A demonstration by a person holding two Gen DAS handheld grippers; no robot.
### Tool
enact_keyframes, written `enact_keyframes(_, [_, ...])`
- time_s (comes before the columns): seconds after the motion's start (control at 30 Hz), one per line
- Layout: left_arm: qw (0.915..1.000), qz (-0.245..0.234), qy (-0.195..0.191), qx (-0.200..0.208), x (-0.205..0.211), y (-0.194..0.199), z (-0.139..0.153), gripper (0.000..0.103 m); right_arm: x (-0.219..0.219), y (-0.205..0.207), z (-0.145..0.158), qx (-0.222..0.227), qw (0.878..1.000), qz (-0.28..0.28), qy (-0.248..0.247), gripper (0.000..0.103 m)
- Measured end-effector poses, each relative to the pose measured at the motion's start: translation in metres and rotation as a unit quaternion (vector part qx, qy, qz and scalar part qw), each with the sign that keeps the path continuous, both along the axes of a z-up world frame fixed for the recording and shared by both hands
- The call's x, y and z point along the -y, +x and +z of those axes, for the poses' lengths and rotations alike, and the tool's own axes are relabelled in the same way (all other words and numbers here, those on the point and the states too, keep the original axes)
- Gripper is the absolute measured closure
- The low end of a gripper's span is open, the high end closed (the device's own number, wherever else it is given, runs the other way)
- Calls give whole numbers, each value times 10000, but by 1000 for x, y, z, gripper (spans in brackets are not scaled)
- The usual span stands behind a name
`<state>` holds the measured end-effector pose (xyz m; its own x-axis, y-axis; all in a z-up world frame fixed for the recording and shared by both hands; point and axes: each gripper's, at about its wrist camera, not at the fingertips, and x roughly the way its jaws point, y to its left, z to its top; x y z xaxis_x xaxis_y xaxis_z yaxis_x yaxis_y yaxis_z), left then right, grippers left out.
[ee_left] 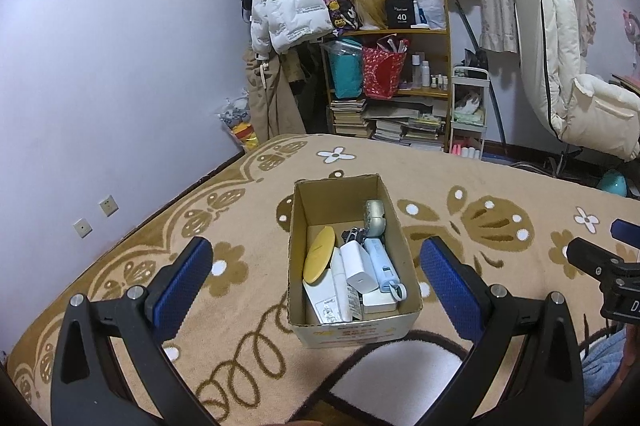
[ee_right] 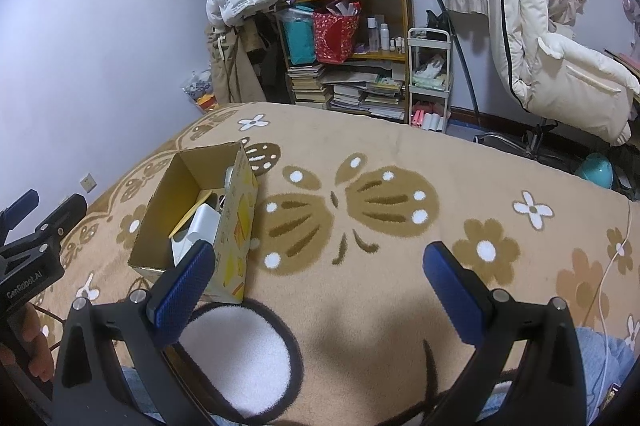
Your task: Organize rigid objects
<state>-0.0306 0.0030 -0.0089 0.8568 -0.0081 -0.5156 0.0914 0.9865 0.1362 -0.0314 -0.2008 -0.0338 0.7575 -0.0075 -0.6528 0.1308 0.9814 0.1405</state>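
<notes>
An open cardboard box stands on the patterned blanket in the left wrist view. Inside lie a yellow oval disc, a white charger block, a pale blue device, a silver gadget, black clips and white packets. My left gripper is open, held just short of the box with its blue pads either side. The same box sits left in the right wrist view. My right gripper is open over bare blanket, right of the box, holding nothing.
The bed's beige blanket with brown butterfly and flower patterns spreads all round. Beyond its far edge stand a wooden shelf with bags, bottles and stacked books, a white cart, hanging jackets and a curtain. A white cable lies at the right.
</notes>
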Motion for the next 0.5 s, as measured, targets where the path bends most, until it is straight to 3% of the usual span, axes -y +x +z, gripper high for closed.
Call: enact_keyframes(0.5, [10000, 49, 6, -39, -1, 2, -2, 0, 1, -1, 0, 53, 10000, -43, 13, 0])
